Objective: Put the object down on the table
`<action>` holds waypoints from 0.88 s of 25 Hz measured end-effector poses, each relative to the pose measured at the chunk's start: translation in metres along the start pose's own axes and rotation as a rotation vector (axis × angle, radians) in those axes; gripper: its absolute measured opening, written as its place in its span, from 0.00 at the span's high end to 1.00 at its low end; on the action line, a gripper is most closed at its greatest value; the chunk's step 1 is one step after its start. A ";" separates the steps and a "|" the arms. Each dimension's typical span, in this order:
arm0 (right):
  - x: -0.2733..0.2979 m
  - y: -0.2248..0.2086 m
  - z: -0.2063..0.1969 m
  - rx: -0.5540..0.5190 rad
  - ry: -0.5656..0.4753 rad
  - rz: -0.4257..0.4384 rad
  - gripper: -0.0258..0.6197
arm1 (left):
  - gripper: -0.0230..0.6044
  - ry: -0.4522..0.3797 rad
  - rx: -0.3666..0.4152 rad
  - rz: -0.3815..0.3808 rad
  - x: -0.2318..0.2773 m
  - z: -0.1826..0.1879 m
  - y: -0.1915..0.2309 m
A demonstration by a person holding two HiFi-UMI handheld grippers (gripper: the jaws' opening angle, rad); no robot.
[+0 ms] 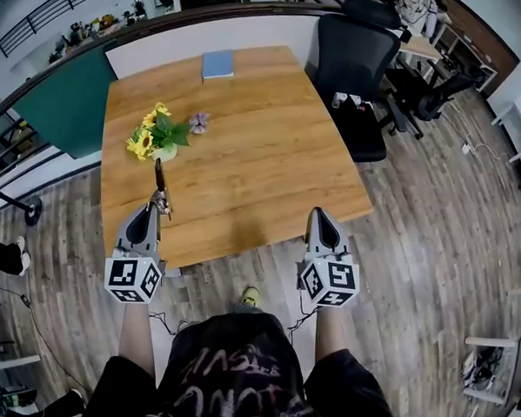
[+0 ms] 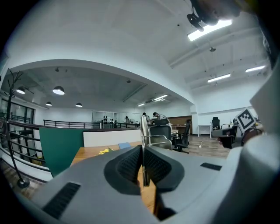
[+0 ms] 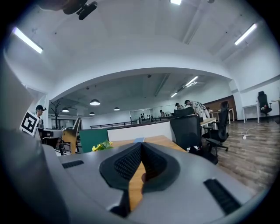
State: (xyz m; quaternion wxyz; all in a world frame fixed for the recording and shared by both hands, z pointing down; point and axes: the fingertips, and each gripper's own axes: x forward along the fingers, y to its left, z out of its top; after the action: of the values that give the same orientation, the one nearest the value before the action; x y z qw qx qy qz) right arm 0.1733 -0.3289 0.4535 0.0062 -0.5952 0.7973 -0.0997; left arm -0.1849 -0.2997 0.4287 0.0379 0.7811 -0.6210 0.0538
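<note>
The left tongs [image 2: 142, 152] are pinched tight on a slim metal tool [image 2: 143, 127]. The tool juts forward past their tips over the near left part of the bench [image 1: 263, 160], its far end just short of a small pot of sunflowers [image 1: 155, 135]. The right tongs [image 3: 141, 146] are closed tip to tip on nothing, at the bench's near edge, well apart from the left pair, and a blue book [image 1: 218, 63] lies at the far side.
</note>
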 end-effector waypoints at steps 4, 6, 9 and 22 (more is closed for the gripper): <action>0.037 -0.006 0.000 0.004 0.020 0.034 0.95 | 0.94 0.035 0.022 0.014 0.028 -0.007 0.000; 0.052 -0.005 0.000 0.006 0.025 0.050 0.95 | 0.94 0.046 0.030 0.020 0.038 -0.008 0.004; 0.071 -0.003 0.004 0.017 0.019 0.071 0.95 | 0.94 0.052 0.028 0.025 0.049 -0.006 0.009; 0.110 0.012 0.011 -0.006 -0.008 0.034 0.95 | 0.94 0.075 0.073 -0.013 0.088 -0.014 0.040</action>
State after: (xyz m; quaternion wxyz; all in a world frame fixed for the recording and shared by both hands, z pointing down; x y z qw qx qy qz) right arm 0.1314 -0.4321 0.4526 0.0093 -0.5820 0.8076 -0.0951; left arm -0.2048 -0.3916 0.4540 0.0329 0.7835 -0.6115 0.1053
